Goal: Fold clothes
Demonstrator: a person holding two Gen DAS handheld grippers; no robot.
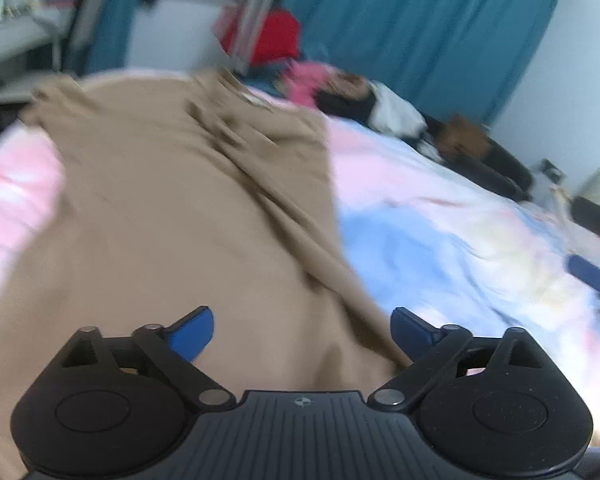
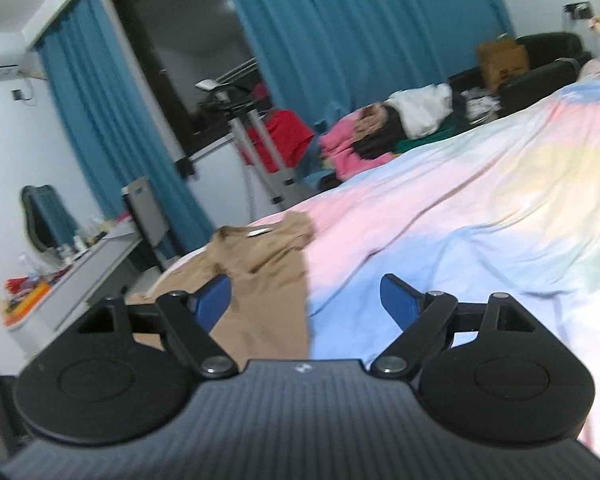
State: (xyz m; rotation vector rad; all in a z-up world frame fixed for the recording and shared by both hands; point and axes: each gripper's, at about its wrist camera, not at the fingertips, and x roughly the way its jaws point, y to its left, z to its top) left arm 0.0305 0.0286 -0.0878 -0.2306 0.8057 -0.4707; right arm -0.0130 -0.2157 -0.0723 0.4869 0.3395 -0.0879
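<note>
Tan garment (image 1: 172, 200) lies spread lengthwise on the pastel bedspread (image 2: 460, 184), creased along its right side, no tidy fold visible. Left gripper (image 1: 302, 332) and right gripper (image 2: 306, 300) both wide open, empty. Unfolded clothes pile (image 2: 380, 136) far off.

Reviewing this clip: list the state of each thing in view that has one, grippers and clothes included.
left gripper: open, holding nothing
right gripper: open, holding nothing
tan garment: spread on the bed, wrinkled, not yet folded
clothes pile: heaped, unfolded
bedsheet: laid out, creased
blue curtains: parted
</note>
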